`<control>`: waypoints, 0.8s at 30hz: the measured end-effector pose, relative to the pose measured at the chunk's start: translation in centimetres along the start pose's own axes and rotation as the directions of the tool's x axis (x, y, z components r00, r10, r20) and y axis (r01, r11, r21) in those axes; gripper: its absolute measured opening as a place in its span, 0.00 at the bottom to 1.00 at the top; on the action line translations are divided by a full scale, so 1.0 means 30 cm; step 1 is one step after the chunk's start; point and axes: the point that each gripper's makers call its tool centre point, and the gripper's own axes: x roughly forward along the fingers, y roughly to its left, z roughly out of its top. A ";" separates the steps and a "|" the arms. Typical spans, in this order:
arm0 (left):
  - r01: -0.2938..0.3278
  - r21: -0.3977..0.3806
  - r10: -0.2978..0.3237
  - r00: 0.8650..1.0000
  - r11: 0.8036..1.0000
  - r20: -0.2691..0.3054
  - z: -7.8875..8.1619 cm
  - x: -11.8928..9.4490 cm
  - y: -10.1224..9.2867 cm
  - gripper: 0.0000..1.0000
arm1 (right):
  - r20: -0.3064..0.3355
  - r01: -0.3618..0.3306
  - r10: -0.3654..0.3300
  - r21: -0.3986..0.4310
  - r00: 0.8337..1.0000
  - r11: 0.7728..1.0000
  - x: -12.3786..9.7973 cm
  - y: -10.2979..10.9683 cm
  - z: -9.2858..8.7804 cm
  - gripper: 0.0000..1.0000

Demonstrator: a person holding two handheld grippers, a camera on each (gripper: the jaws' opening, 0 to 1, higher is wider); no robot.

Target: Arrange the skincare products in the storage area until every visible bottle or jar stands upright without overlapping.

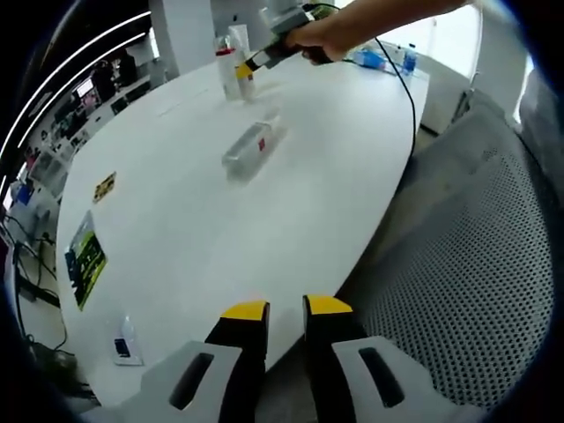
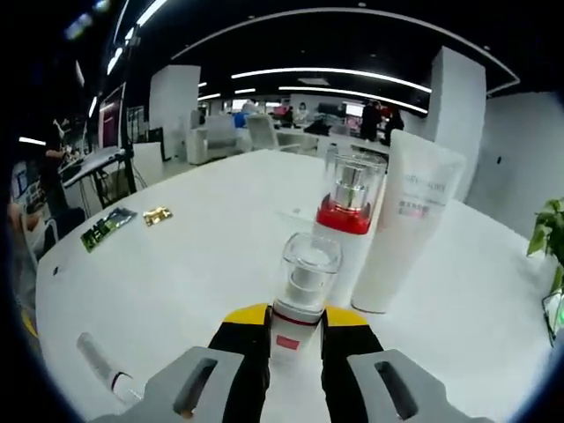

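My right gripper (image 2: 295, 322) is shut on a small upright bottle (image 2: 302, 273) with a clear cap and a red band. Just behind it stand a taller pump bottle (image 2: 350, 207) with a red collar and a white tube (image 2: 408, 225). In the left gripper view a hand holds the right gripper (image 1: 249, 63) at that same upright group (image 1: 231, 72) on the far side of the white table (image 1: 203, 247). A clear bottle (image 1: 254, 148) lies on its side mid-table. My left gripper (image 1: 286, 310) hovers at the near table edge, narrowly open, with nothing between its jaws.
A slim white tube (image 2: 101, 361) lies flat near the table edge. Stickers (image 1: 85, 260) mark the table's left side, beside a small card (image 1: 123, 339). A grey mesh chair (image 1: 476, 264) stands to the right. A plant (image 2: 551, 238) sits at the far right.
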 end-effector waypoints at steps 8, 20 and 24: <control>0.011 -0.008 -0.011 1.000 1.000 -0.006 -0.005 0.004 -0.004 0.11 | 0.029 0.018 -0.018 0.001 0.999 1.000 0.024 -0.010 0.003 0.15; 0.031 -0.021 -0.031 1.000 0.999 0.000 -0.004 0.007 -0.016 0.11 | 0.063 0.052 -0.050 -0.030 0.997 0.998 0.045 -0.017 0.007 0.15; 0.031 -0.024 -0.031 1.000 0.999 0.000 -0.004 0.007 -0.015 0.11 | 0.058 0.072 -0.072 -0.014 0.996 0.997 0.045 -0.022 0.013 0.15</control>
